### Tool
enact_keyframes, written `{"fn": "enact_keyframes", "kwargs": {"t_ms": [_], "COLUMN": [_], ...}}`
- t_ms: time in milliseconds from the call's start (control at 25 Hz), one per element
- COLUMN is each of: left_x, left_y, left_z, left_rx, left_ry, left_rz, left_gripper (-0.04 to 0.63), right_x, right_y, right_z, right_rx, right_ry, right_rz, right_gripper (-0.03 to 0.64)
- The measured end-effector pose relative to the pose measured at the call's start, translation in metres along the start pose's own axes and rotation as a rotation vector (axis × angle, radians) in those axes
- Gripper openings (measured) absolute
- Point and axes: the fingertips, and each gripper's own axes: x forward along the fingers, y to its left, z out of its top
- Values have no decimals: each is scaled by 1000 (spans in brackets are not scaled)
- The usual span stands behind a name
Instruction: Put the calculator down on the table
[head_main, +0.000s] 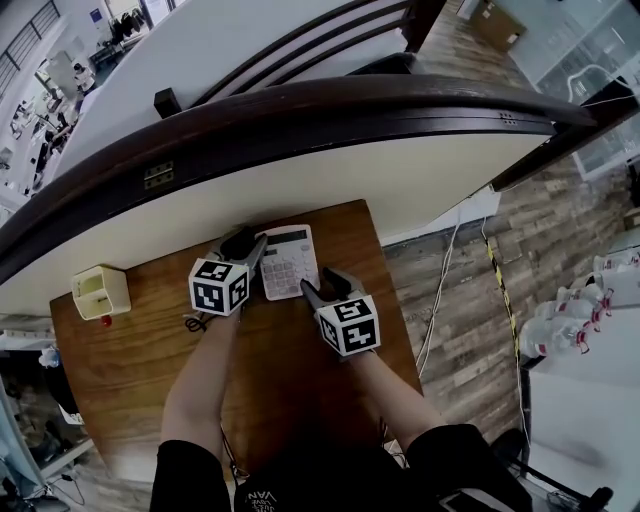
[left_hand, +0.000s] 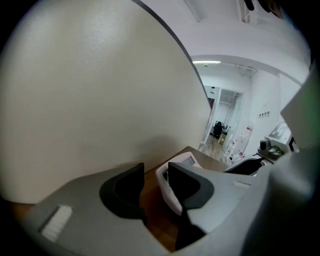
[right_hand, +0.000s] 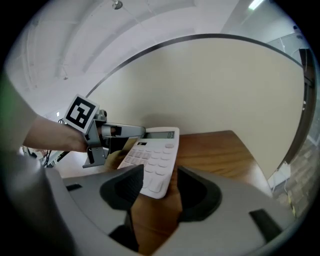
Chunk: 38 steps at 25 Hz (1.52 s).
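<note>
Resting on the table (head_main: 140, 370) near its far edge, the calculator (head_main: 288, 262) lay where you wanted it, your left gripper (head_main: 247, 250) and right gripper (head_main: 325, 285) flanking it with jaws apart, gripping nothing.

Facing a curved cream partition (head_main: 330, 185) capped by a dark brown rim (head_main: 300, 112), set against the far edge of a wooden table (head_main: 140, 370). To the right, grey-brown plank floor (head_main: 480, 330) crossed by a white cable (head_main: 437, 310). Beyond, a white corridor under a ceiling strip light (left_hand: 206, 62).
</note>
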Motion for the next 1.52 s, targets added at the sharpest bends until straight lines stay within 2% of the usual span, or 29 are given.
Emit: {"fn": "enact_keyframes", "kwargs": {"t_ms": [200, 520, 640, 760, 880, 1320, 1520], "left_x": [-17, -66, -90, -112, -135, -227, -270], "left_y": [3, -14, -28, -48, -66, -115, -125], "left_z": [1, 8, 7, 1, -3, -40, -59], "left_rx": [-17, -15, -4, 19, 16, -5, -27], "left_ry": [-25, -97, -118, -106, -106, -96, -119], "left_rz": [52, 53, 27, -24, -71, -183, -196], "left_gripper": [140, 140, 110, 44, 31, 18, 18], "right_x": [-17, -52, -69, -87, -104, -152, -171], "right_y": [1, 20, 33, 47, 63, 123, 157], "right_z": [-2, -1, -3, -4, -8, -35, -47], "right_rx": [9, 20, 28, 25, 29, 69, 71], "right_ry": [-19, -59, -82, -110, -132, -181, -193], "right_rz": [-26, -62, -78, -105, -128, -176, -185], "right_gripper": [199, 198, 186, 109, 68, 31, 28]}}
